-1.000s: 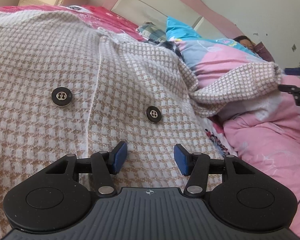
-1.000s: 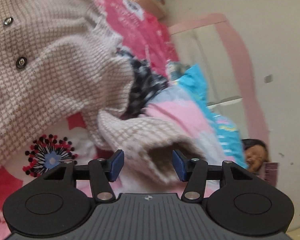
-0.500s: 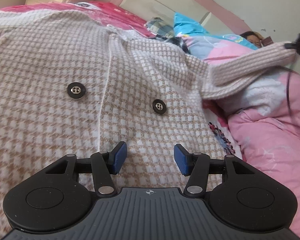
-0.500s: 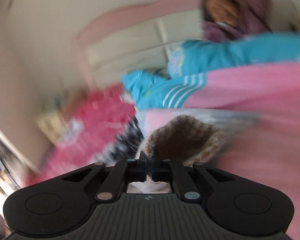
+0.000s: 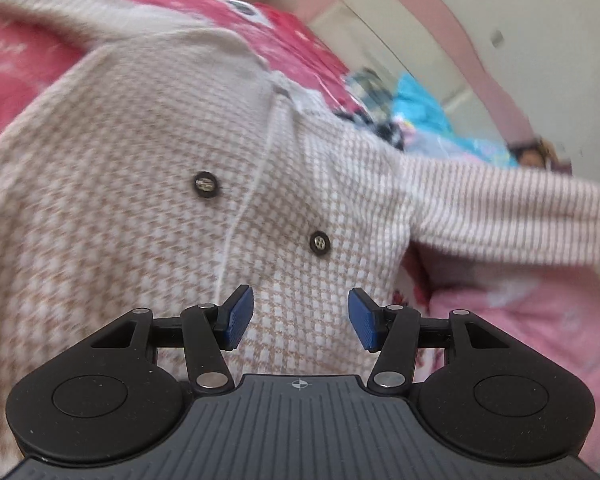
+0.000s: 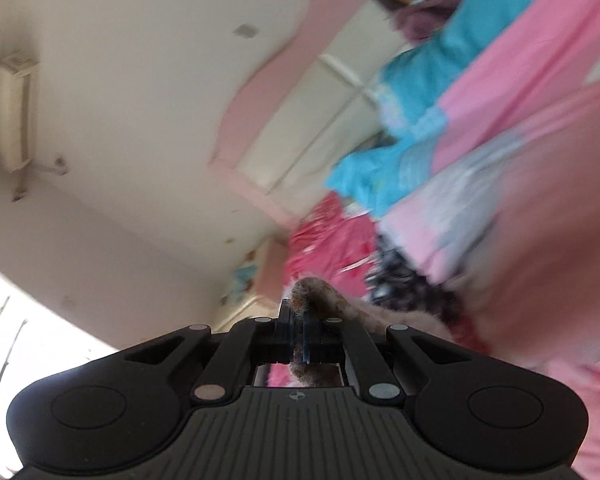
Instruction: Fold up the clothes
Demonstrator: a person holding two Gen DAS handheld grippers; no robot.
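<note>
Your right gripper (image 6: 297,334) is clenched on the cuff of the sleeve (image 5: 512,216) and holds it off the bed — the sleeve fold is in hand. The cardigan (image 5: 148,216) lies spread on the bed; your left gripper (image 5: 301,318) hovers over it, released. Next, you likely lay the sleeve across the front — flat, without dragging the body.

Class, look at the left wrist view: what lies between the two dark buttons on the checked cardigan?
In the left wrist view, a white seam line runs down the cardigan between the buttons.
</note>
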